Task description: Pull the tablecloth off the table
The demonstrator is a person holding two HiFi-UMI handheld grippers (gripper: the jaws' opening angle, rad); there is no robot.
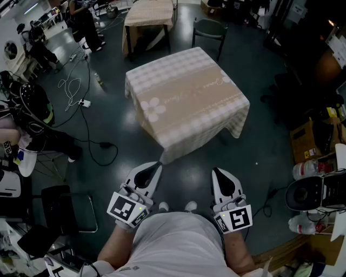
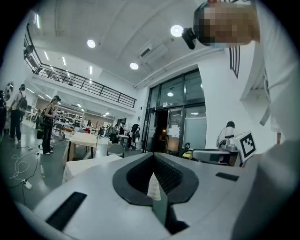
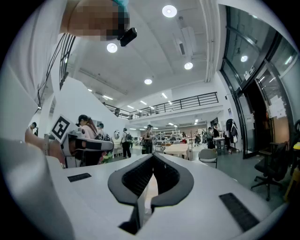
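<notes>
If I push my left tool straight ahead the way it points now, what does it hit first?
Most likely the tablecloth. The shut left tool points level toward the cloth's near hanging corner, and nothing else shows in between. Depth is hard to judge from above, so how far off that corner is remains unclear.

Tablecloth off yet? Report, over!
Left gripper, right gripper: both shut, empty. Tablecloth still on, ahead, untouched. Nothing in the way.

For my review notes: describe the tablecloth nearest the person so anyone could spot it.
On the dark floor stands a square table, fully draped. Its tablecloth is pale checked with a beige band; the white flower print sets it apart from the farther cloth.
</notes>
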